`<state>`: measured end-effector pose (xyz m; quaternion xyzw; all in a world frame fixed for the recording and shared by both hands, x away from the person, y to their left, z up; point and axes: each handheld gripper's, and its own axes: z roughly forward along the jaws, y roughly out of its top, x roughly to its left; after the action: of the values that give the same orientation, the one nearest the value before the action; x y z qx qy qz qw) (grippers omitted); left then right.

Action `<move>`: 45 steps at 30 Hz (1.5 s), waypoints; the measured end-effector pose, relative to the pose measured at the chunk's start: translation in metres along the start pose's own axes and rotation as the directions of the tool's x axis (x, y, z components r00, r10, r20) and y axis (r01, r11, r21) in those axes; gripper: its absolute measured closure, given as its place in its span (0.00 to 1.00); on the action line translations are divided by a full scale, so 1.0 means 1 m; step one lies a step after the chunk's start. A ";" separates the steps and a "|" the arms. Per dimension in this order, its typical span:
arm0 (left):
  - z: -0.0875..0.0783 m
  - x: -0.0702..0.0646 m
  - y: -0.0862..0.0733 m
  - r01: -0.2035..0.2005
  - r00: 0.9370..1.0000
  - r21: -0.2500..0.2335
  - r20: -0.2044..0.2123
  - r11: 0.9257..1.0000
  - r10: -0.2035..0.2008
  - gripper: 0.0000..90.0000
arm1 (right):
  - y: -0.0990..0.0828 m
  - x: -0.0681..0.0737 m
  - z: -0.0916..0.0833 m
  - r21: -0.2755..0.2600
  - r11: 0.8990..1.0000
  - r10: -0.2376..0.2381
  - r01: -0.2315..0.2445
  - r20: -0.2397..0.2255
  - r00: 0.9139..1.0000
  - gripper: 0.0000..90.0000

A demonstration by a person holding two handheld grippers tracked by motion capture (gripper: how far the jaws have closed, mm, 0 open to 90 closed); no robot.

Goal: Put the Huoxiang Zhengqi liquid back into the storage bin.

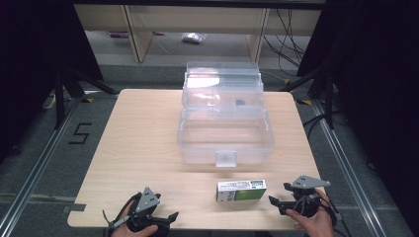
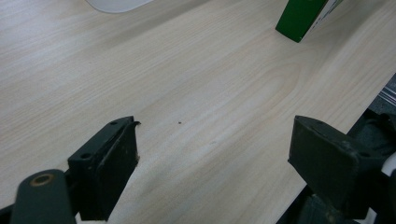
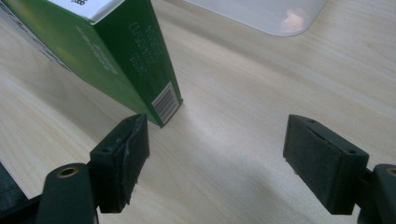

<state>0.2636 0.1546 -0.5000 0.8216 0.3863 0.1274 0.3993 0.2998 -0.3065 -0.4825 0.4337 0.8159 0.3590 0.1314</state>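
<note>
Resting near the table (image 1: 148, 148) edge, each hand-held gripper, left (image 1: 165, 219) and right (image 1: 277, 202), is gaping empty, flanking the green box (image 1: 241, 190), seemingly readying a grasp.

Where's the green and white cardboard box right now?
High view: green and white cardboard box lies near the table's front edge, before the clear plastic bin, nearer the right hand-held gripper.

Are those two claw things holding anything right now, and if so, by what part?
Nothing is held. The left gripper and right gripper are open over bare table; the green box lies untouched.
</note>
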 end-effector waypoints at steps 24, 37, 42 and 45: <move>0.001 0.001 0.000 -0.005 1.000 -0.009 -0.006 1.000 0.005 0.17 | 0.011 0.008 -0.007 -0.002 0.994 -0.105 0.105 -0.022 0.994 0.24; 0.001 0.003 0.000 -0.017 1.000 0.014 -0.009 1.000 0.017 0.17 | 0.027 0.019 -0.020 -0.005 0.983 -0.185 0.185 -0.031 0.982 0.19; 0.001 0.003 -0.001 -0.008 1.000 0.008 -0.004 1.000 0.008 0.17 | 0.039 0.032 -0.024 0.025 0.964 -0.263 0.264 -0.047 0.964 0.18; 0.001 0.003 0.000 -0.008 1.000 0.011 -0.004 1.000 0.009 0.17 | 0.045 0.036 -0.024 0.034 0.956 -0.288 0.290 -0.051 0.956 0.18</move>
<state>0.2662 0.1568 -0.5013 0.8251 0.3842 0.1286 0.3937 0.2934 -0.2721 -0.4304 0.3040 0.8805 0.3290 0.1549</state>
